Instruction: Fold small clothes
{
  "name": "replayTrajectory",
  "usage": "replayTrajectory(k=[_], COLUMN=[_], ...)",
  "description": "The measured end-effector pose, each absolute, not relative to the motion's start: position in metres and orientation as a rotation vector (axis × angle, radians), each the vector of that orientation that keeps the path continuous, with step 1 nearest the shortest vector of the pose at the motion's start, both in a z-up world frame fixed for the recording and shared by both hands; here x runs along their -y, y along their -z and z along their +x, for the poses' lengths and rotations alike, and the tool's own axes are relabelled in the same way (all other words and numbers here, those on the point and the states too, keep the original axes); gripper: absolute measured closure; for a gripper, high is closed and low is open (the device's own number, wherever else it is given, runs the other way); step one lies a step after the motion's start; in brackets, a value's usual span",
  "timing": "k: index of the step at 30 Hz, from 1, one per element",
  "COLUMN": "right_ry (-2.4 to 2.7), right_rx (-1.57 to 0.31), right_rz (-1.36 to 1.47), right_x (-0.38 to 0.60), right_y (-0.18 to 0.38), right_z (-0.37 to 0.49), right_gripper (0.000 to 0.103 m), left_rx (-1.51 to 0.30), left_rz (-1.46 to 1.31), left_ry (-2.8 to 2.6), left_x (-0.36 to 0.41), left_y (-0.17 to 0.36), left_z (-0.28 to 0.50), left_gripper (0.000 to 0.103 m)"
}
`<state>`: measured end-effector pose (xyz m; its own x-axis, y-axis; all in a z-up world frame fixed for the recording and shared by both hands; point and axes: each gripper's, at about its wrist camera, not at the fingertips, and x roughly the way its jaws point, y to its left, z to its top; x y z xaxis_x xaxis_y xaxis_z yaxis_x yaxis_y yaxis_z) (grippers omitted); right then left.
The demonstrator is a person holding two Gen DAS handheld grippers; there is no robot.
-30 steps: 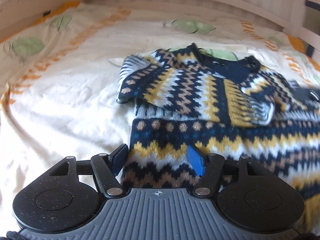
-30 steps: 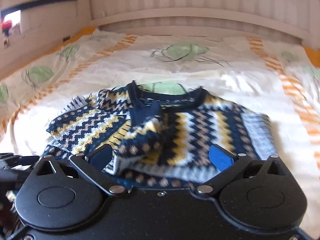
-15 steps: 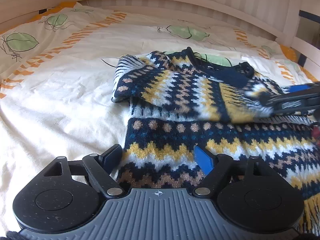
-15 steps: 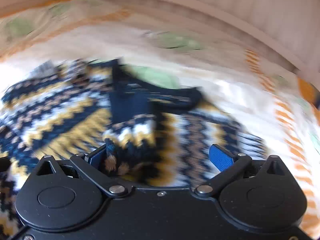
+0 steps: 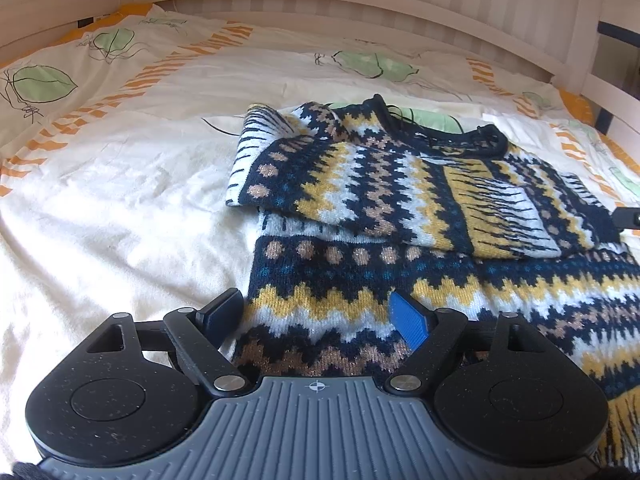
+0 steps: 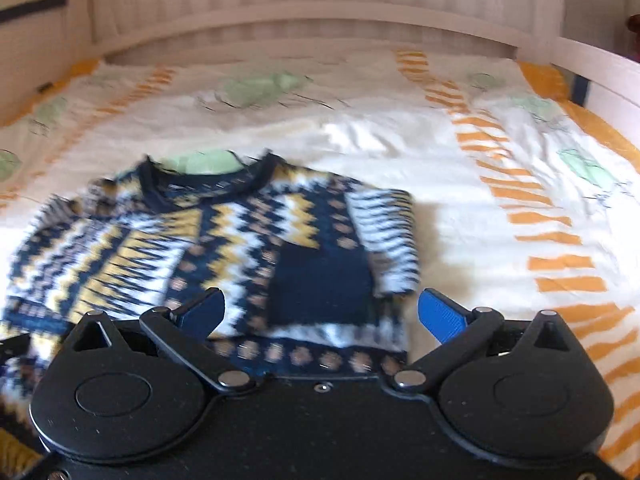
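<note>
both tools (image 5: 316, 314) (image 6: 322, 314) spread, low over sweater (image 5: 400, 208).

The small knitted sweater with navy, yellow, white and tan zigzag bands (image 5: 400, 208) lies flat on the bed, neckline at the far end, both sleeves folded inward across its chest, hem nearest the cameras.

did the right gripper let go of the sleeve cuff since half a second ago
Yes. The right gripper now stands open and empty, and the cuff lies folded across the sweater, nearer the neckline.
</note>
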<state>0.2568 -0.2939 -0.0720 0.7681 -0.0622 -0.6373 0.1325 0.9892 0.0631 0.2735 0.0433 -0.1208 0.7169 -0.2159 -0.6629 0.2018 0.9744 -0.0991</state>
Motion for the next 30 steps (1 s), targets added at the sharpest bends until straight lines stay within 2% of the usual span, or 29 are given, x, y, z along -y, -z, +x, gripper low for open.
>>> replayTrajectory(k=[15,17,19,21,24,26,28,30], right_ry=[-0.004,-0.015,-0.01,-0.011,-0.003,0.006,0.013,-0.009], right_rx=[-0.639,-0.66,-0.676,-0.69,-0.719,-0.728,-0.745,-0.747], right_rz=[0.261,0.276,0.294,0.32,0.363,0.375,0.38,0.399], right_x=[0.324,0.325,0.328,0.331,0.335,0.337,0.338,0.336], right_y=[0.08,0.082,0.085,0.089,0.094,0.095,0.095,0.09], right_z=[0.283,0.288,0.293,0.296,0.3,0.3,0.302,0.302], right_gripper=[0.001,0.005,0.021,0.03,0.036,0.045,0.077,0.078], left_rx=[-0.736,-0.736,-0.736,-0.736,-0.736,-0.736,-0.736,-0.736], left_rz=[-0.01,-0.008,-0.007,-0.009,-0.007,-0.008,-0.008,-0.008], left_ry=[0.231,0.231,0.232,0.233,0.232,0.232,0.232,0.232], left_x=[-0.041,-0.041,-0.041,-0.041,-0.041,-0.041,-0.041,-0.041], left_y=[0.121,0.122,0.122,0.121,0.121,0.121,0.121,0.121], left_z=[0.274,0.274,0.274,0.274,0.274,0.274,0.274,0.273], left_gripper=[0.021,0.021,0.021,0.021,0.02,0.02,0.02,0.02])
